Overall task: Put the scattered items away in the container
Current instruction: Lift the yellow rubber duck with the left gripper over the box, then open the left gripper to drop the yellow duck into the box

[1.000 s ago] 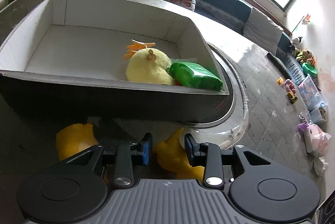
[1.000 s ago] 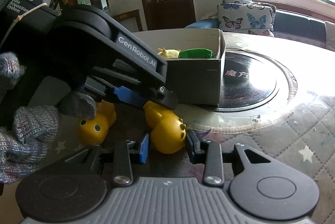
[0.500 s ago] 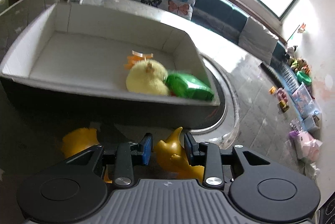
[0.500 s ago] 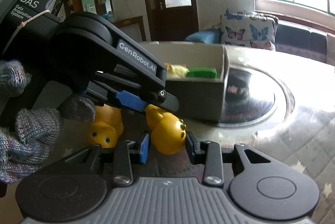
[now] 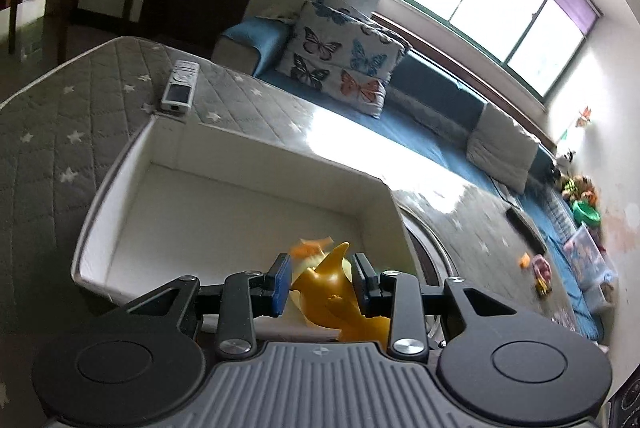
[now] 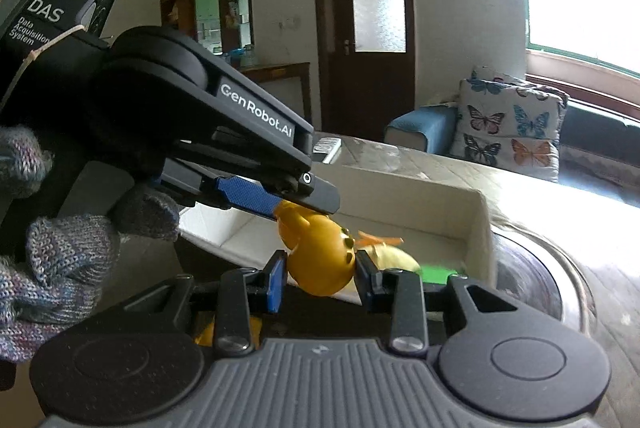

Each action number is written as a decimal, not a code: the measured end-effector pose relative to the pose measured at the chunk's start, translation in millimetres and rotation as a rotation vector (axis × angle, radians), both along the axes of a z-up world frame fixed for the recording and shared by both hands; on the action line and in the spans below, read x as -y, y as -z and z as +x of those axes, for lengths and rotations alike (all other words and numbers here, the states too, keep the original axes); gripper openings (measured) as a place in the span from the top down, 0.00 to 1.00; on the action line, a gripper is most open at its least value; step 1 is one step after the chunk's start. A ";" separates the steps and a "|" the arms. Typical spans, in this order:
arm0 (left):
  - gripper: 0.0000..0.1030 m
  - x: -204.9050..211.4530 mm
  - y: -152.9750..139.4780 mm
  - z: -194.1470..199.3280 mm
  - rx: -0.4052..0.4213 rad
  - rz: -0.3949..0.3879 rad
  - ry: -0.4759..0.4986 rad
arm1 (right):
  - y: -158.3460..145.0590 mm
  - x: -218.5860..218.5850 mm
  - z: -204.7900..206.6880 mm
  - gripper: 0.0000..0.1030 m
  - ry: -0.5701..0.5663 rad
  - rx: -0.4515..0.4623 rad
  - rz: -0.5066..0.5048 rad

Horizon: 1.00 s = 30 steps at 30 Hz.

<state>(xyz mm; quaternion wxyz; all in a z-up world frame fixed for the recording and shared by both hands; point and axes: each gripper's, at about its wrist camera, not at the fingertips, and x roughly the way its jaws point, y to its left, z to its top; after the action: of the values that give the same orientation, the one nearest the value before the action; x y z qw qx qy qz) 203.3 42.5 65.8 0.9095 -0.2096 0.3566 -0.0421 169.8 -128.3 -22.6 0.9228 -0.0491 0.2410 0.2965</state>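
1. Left gripper [image 5: 320,282] tilted downward above the near rim of the box, fingers [image 5: 279,282] having just closed onto the tail end of a yellow rubber duck toy [image 5: 334,292].
2. Right gripper [image 6: 320,278] beside it, fingers clamped on the round head of the same duck, held in the air.
3. White rectangular cardboard box [image 5: 132,164] on the grey quilted tabletop [image 5: 48,132]; inside, a pale yellow plush chick [image 6: 394,256] and a green packet [image 6: 440,273].

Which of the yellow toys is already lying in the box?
The pale, fluffy yellow chick with orange tufts, lying in the white box beside something green. The glossy rubber duck is shinier, deeper yellow, and clamped in the right gripper.
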 end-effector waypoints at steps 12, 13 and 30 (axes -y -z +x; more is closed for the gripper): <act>0.67 -36.8 37.8 53.4 -0.105 -0.059 -0.041 | 21.6 -30.7 51.4 0.66 -0.024 -0.089 -0.048; 0.67 -37.9 41.0 56.7 -0.115 -0.059 -0.042 | 24.4 -31.3 53.4 0.66 -0.023 -0.099 -0.052; 0.67 -48.6 50.6 45.8 -0.129 -0.048 -0.062 | 21.4 -23.0 43.3 0.57 -0.010 -0.076 -0.058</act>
<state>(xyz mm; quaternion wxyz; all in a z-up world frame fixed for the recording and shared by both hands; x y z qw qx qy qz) 249.0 91.2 15.3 0.8801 -0.2444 0.4068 -0.0088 213.1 -105.4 -43.9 0.9098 -0.0658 0.2840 0.2954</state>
